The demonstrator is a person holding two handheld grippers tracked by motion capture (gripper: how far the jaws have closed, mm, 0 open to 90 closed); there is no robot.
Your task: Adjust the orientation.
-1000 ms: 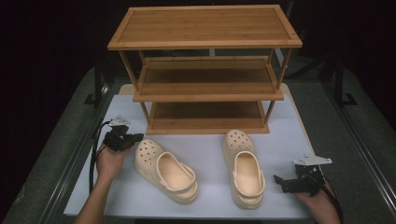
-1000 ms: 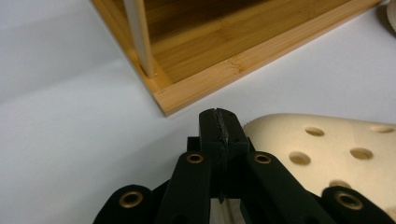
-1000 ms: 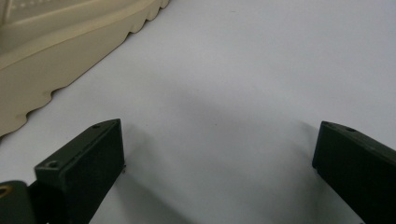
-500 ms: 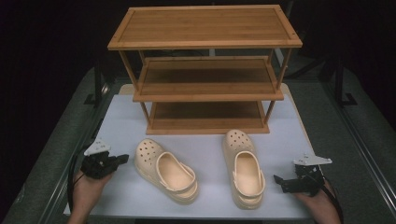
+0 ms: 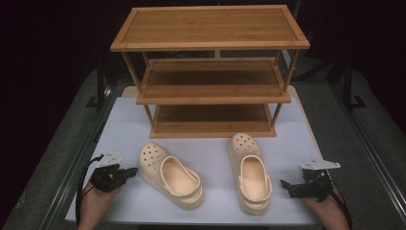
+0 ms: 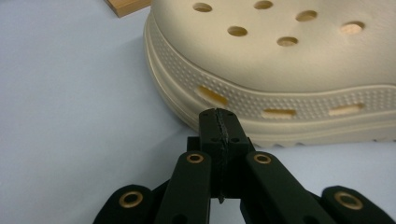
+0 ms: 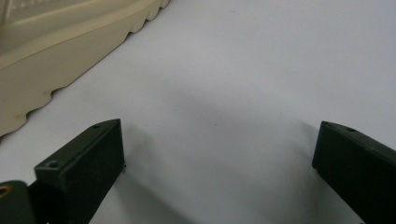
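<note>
Two cream clogs lie on the white table mat [image 5: 213, 146]: the left clog [image 5: 170, 173] is angled, the right clog [image 5: 250, 173] points at the rack. My left gripper [image 5: 133, 171] rests just left of the left clog's toe, its tips close to the shoe. In the left gripper view its jaws [image 6: 219, 125] are pressed together with nothing between them, right before the clog's [image 6: 289, 60] ribbed side. My right gripper [image 5: 286, 187] sits right of the right clog. It [image 7: 218, 149] stands open over bare mat, with that clog's sole edge [image 7: 60, 42] at upper left.
A three-tier wooden shoe rack [image 5: 210, 72] stands at the back of the mat, its shelves bare; one corner [image 6: 126, 5] appears in the left gripper view. Grey table borders and black stands flank the mat.
My left hand has drawn back toward the near edge, from beside the left clog's toe to a spot lower left of it. The right hand and both clogs have not moved.
</note>
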